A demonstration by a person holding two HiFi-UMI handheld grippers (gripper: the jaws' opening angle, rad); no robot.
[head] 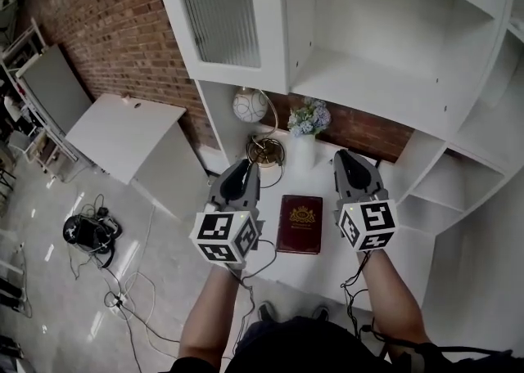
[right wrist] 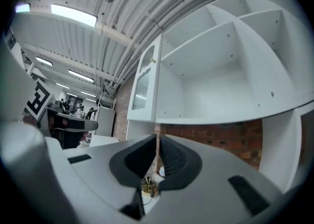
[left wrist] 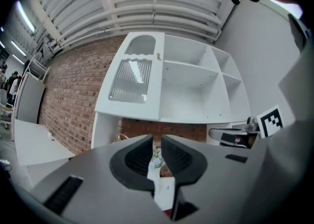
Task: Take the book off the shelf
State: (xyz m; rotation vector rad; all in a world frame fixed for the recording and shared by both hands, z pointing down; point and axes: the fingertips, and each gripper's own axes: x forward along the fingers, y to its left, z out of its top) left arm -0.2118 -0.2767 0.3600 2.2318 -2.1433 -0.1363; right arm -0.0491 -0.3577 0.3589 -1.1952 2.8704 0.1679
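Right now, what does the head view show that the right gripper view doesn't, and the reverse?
Head view only: the book lying flat between the left gripper and right gripper, the flowers and the floor cables.
Right gripper view only: the ceiling lights, and the right gripper's jaws together with nothing between them.
Both: the white shelves, glass door, brick wall and brass lamp base.

book (head: 300, 223) | dark red (gold emblem) | flat, cover up | on white shelf (head: 327, 271)
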